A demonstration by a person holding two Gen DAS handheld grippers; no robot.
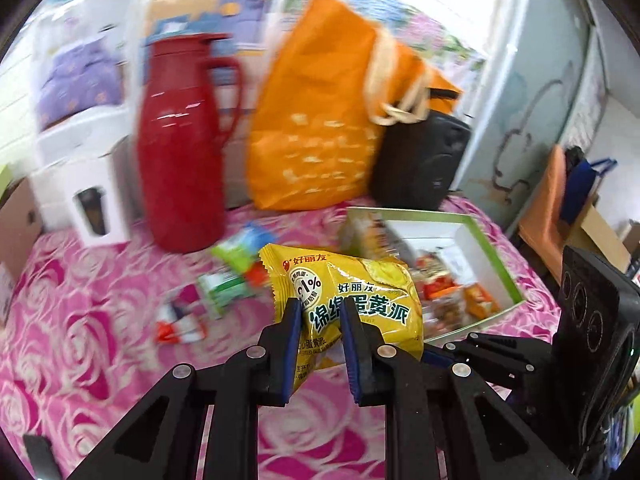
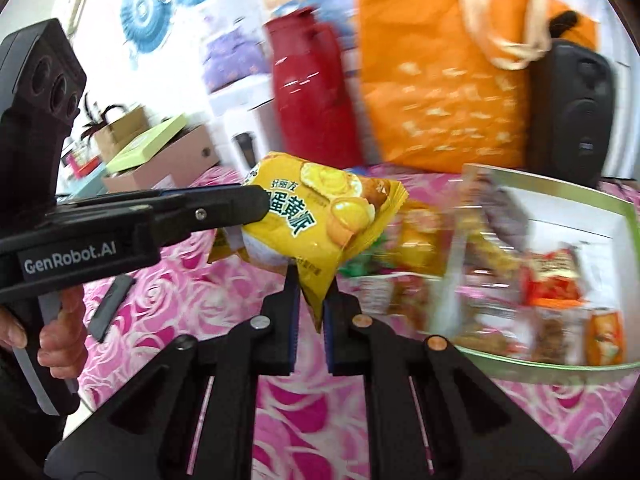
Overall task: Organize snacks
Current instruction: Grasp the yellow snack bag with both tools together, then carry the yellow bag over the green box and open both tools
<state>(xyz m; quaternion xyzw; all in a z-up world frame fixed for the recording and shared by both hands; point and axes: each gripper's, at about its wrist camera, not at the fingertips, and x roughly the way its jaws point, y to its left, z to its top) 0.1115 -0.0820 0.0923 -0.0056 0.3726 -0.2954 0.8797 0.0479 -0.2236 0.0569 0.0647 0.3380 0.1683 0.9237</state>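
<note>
The pink rose-patterned cloth (image 1: 80,320) spreads beneath both claws, and on it, ahead and to the right of each, lies the green-rimmed box (image 2: 624,210) already part-filled with packets, which looks like where the snacks are meant to go. Behind it, well beyond the claws, stand an orange bag (image 1: 320,120), a red jug (image 1: 180,140) and a black speaker (image 2: 572,112), none in the way. The yellow pie packet (image 1: 360,300) hangs in the air between the two claws: the left gripper (image 1: 320,320) is clamped on its lower half, and the right gripper (image 2: 310,300) pinches its bottom corner, so both are closed on the one packet, probably a hand-over or a steadying hold before it goes into the box. Ahead and left of the left claw, a few small green and red-and-white packets (image 1: 224,280) lie loose on the cloth, not yet tidied. The near wall of the box is what the packet must clear.
</note>
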